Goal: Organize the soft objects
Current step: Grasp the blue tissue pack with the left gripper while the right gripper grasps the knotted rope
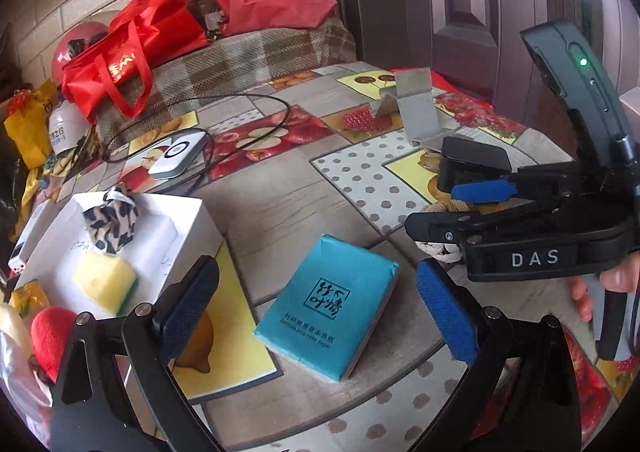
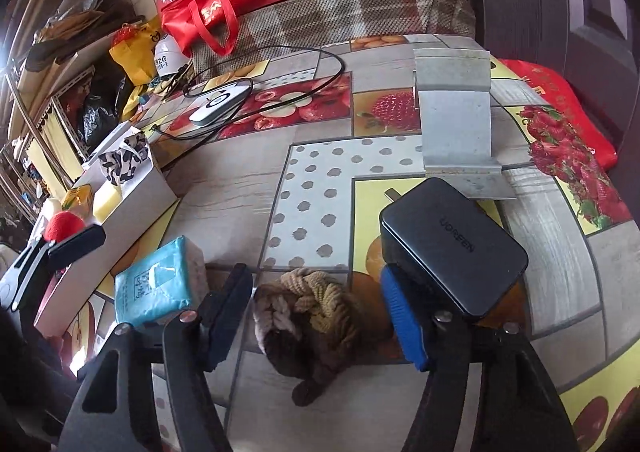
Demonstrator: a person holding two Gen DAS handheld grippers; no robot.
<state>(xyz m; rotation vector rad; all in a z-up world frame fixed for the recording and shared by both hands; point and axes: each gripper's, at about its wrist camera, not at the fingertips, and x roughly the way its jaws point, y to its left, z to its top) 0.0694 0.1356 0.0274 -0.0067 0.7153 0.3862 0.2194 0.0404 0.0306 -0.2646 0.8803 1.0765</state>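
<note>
Left wrist view. Left hand-held gripper point(image 1: 316, 306): fingers spread wide, nothing between the pads; the blue tissue pack point(image 1: 327, 306) lies flat on the surface point(image 1: 352, 172) in the gap, touching neither pad. White box point(image 1: 120, 248), left of the pack: holds a leopard-print cloth point(image 1: 112, 222) at its far end and a yellow sponge point(image 1: 106, 284) nearer. Red plush item point(image 1: 50, 336): just outside the box, at the frame's lower left. Right hand-held gripper point(image 1: 434, 198): seen from the side, to the right.

Right wrist view. Right hand-held gripper point(image 2: 316, 312): fingers wide apart, empty, straddling a knotted rope toy point(image 2: 308, 316) of tan, pink and brown strands that rests on the surface. Black charger point(image 2: 452, 248): beside the blue right pad, overlapping it; contact cannot be told. Tissue pack: just left of the left pad. White box: farther left. Metal stand point(image 2: 456, 112): beyond the charger. White device with black cable point(image 2: 218, 102): far side of the surface.
</note>
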